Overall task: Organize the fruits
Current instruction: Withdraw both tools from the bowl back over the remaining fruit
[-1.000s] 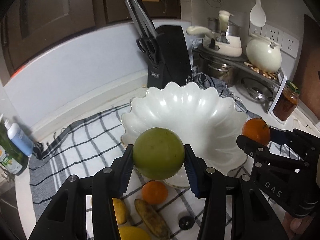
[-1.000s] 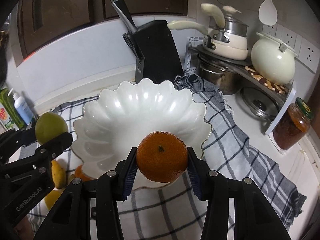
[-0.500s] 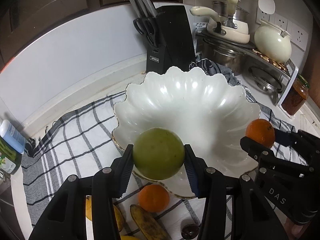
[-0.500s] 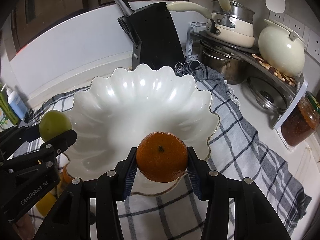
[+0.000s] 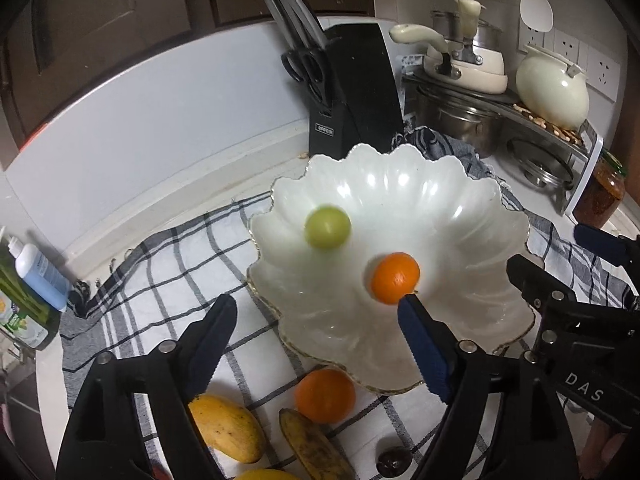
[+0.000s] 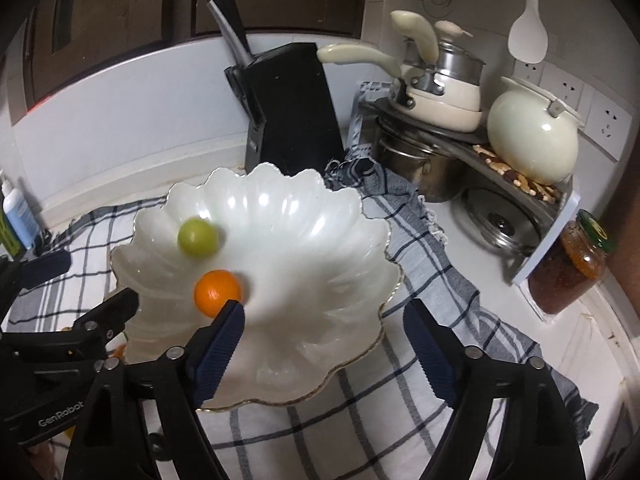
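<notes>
Left gripper [image 5: 314, 320] and right gripper [image 6: 324, 326] spread wide, green fruit [image 5: 327, 227], orange [image 5: 395, 278] inside scalloped bowl [image 5: 516, 232]

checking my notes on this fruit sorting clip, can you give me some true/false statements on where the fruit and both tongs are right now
1. The green fruit lies inside the white bowl. True.
2. The left tongs are clamped on the green fruit. False: they are open and hold nothing.
3. An orange sits in the bowl. True.
4. The right tongs grip an orange. False: they are open and empty.
5. A second orange lies on the checked cloth outside the bowl. True.
6. The knife block stands inside the bowl. False: it stands behind it.
</notes>
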A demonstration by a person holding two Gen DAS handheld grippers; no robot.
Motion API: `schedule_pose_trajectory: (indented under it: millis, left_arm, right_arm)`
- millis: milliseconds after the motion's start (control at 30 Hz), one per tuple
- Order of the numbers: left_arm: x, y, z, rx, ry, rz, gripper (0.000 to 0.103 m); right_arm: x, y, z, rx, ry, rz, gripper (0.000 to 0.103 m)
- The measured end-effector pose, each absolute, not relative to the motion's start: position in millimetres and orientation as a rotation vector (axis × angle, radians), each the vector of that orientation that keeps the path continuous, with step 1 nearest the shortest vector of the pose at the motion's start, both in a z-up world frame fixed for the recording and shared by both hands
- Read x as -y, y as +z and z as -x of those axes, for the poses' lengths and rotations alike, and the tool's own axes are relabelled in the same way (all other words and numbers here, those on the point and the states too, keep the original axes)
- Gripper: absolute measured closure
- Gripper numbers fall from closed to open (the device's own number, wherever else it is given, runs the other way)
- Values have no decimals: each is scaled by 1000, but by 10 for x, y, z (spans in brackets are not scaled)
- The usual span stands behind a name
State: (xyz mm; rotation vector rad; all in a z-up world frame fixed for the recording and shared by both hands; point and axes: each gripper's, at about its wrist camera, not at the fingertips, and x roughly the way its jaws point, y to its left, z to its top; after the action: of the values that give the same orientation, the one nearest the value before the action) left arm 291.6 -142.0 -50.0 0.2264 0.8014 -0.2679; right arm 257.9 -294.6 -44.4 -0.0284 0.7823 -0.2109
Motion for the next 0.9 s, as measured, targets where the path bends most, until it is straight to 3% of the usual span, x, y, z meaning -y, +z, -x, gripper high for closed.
schedule_pose_trajectory:
  millis: [300, 900]
  left_arm:
    - [1365, -236, -2662, -727, -239, -225, 9]
    - [1262, 31, -1955, -645, -260, -189, 9]
  right_arm:
    - [3007, -225, -2353, -744, -256, 22, 13]
    - [3062, 2, -1685, -709, -275, -46, 13]
